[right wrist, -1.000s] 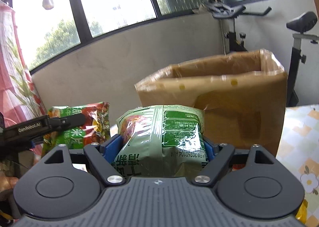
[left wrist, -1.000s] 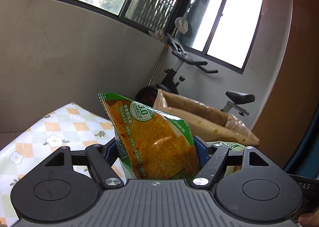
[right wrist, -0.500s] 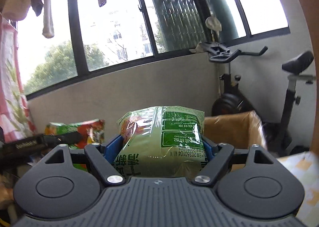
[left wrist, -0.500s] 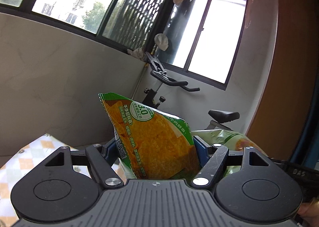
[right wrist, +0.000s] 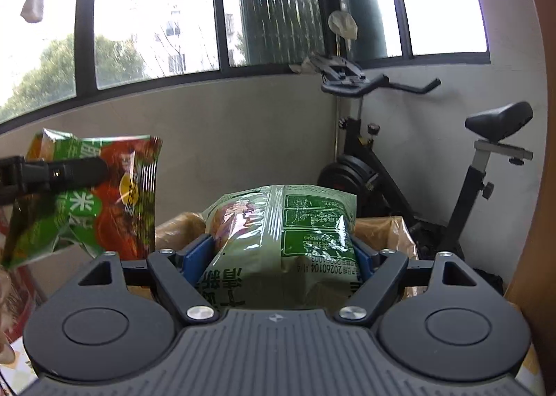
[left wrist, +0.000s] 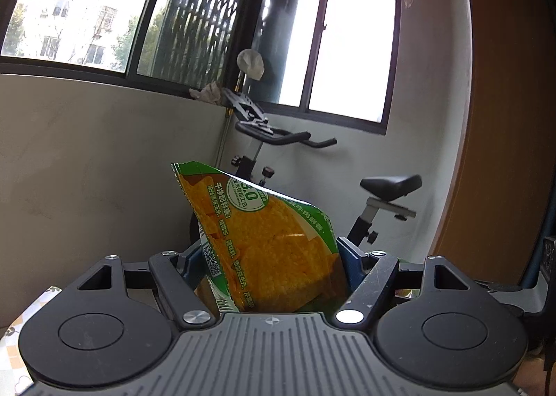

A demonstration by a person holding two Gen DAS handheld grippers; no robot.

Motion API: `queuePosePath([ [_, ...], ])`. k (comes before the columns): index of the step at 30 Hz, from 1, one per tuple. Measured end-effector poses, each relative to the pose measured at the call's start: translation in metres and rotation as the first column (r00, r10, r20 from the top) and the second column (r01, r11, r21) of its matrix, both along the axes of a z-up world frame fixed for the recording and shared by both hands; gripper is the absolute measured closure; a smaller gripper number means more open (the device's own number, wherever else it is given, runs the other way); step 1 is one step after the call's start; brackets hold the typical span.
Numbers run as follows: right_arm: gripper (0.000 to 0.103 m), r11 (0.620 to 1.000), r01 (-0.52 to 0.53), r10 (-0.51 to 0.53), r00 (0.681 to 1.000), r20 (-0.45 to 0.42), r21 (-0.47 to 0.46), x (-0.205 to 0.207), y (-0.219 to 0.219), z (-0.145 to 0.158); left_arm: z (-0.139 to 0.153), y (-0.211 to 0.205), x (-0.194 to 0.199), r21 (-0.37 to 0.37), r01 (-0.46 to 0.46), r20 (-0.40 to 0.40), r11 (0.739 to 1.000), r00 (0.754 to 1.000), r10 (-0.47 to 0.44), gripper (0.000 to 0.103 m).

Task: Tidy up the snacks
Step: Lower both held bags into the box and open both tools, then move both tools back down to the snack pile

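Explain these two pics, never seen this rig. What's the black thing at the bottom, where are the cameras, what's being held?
No robot here: a person carries a handheld claw in each hand, and each has a fisheye camera looking forward along its two fingers. The black body at the bottom of each picture is that tool itself.

In the left-hand view, the left claw is shut on an orange and green chip bag.

In the right-hand view, the right claw is shut on a pale green snack bag. The other claw with its bag shows at the left edge. Just beyond is a brown cardboard box, open at the top.

An exercise bike stands behind, by the windows. A corner of the patterned tablecloth shows.
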State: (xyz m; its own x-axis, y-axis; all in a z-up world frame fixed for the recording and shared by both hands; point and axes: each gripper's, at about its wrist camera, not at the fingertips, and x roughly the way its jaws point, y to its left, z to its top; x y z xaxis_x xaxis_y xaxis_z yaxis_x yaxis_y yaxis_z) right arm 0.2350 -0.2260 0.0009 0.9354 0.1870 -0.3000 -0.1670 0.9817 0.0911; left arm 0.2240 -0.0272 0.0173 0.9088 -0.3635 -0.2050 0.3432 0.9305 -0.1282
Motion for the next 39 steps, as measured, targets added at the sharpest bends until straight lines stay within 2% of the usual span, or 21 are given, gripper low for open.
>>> queuePosePath([
  [12,0.020,0.999,0.045,-0.047,0.995,-0.083,-0.023,0.019,-0.002,-0.021,-0.018,-0.004,0.026,0.117,-0.012,-0.088,0.993,0.996,0.023,0.025],
  [14,0.019,0.998,0.041,-0.045,0.994,-0.096,-0.046,0.020,0.001,-0.021,-0.019,-0.003,0.031,0.127,-0.010,-0.107,0.992,0.994,0.024,0.022],
  [16,0.017,0.998,0.040,-0.045,0.993,-0.108,-0.055,0.021,0.003,-0.022,-0.020,-0.001,0.032,0.132,-0.014,-0.110,0.991,0.994,0.029,0.012],
  [19,0.010,0.999,0.041,-0.044,0.993,-0.108,-0.033,0.018,0.002,-0.022,-0.020,0.004,0.029,0.143,-0.026,-0.102,0.989,0.994,0.041,0.010],
  [29,0.007,1.000,0.009,-0.009,0.997,-0.074,0.005,-0.005,0.005,-0.009,-0.011,0.017,0.020,0.129,-0.037,-0.128,0.991,0.990,0.054,0.010],
  [39,0.007,0.998,-0.017,0.018,0.999,-0.028,0.057,-0.052,0.005,0.001,-0.012,0.046,-0.017,0.082,-0.036,-0.171,0.996,0.984,0.050,0.010],
])
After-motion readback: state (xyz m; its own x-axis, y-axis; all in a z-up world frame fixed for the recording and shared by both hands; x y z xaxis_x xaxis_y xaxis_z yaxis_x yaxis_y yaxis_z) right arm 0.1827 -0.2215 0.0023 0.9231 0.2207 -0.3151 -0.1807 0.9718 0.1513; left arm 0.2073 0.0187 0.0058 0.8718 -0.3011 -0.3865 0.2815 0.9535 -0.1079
